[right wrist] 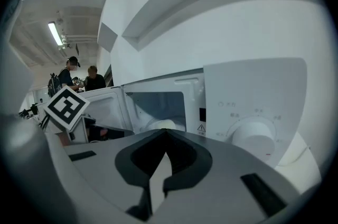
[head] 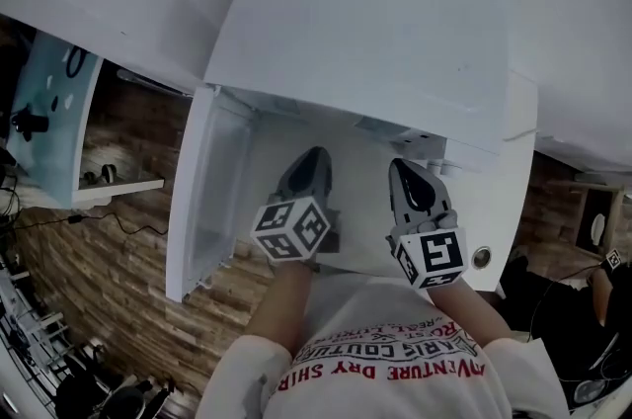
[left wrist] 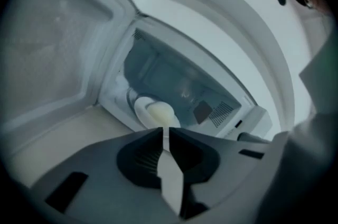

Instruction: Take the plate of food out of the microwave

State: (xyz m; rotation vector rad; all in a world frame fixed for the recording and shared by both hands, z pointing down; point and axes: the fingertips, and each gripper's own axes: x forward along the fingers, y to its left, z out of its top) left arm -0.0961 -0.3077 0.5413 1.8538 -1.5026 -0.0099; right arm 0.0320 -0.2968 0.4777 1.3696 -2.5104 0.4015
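Observation:
The white microwave [head: 355,41] stands with its door [head: 202,200] swung open to the left. Inside the cavity sits a white plate [left wrist: 153,112] with a pale mound of food on it, and the plate [right wrist: 162,124] also shows through the opening in the right gripper view. My left gripper [head: 314,155] is just in front of the opening, shut with nothing between its jaws [left wrist: 163,130]. My right gripper [head: 403,168] is beside it, nearer the control panel, pointing at the microwave's front. Its jaws [right wrist: 166,133] meet at the tips and hold nothing. In the head view the plate is hidden.
The control panel with a round dial [right wrist: 253,133] is to the right of the cavity. The open door [left wrist: 53,48] stands as a wall on the left. A light blue cabinet [head: 49,121] stands at the far left. Two people [right wrist: 79,77] stand far back.

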